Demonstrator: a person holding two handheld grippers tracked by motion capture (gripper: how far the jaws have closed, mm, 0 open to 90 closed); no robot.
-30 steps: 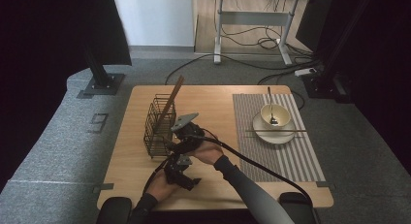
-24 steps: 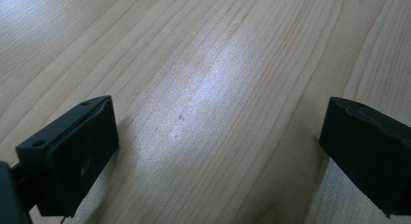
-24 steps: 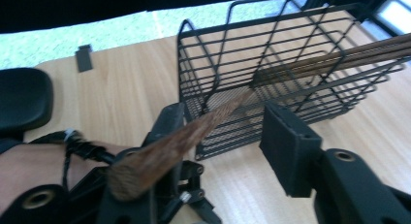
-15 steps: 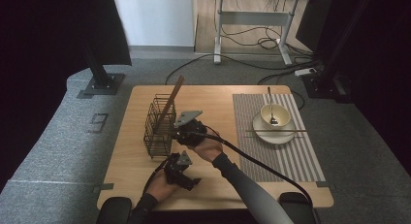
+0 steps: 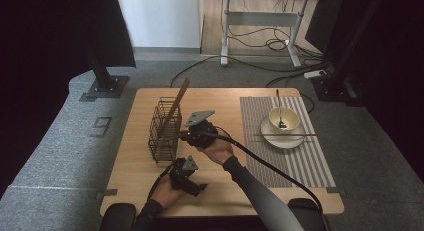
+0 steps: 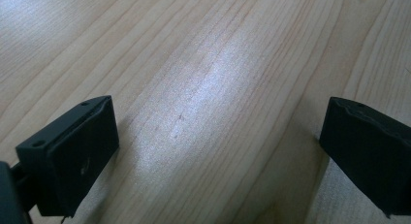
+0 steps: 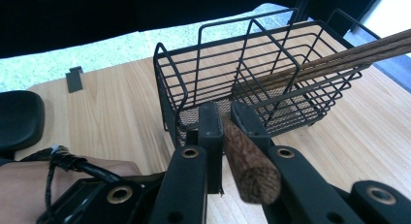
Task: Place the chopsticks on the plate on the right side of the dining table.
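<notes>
Wooden table (image 5: 135, 166), grey carpet (image 5: 60, 156), striped placemat (image 5: 305, 161), wire basket (image 5: 164, 131)

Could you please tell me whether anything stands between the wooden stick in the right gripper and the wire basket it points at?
Nothing visible does. The right gripper holds the wooden stick with its far end right at the near wall of the wire basket. That wall is the only barrier. Chopsticks already lean in the basket's far part.

High view sat above near table edge, faced fwd/down, far off. Left gripper view looked close on the pale wooden table (image 6: 203, 88). Right gripper view faced the black wire basket (image 7: 252, 73) close up; basket (image 5: 165, 131) shared w/ high view.
</notes>
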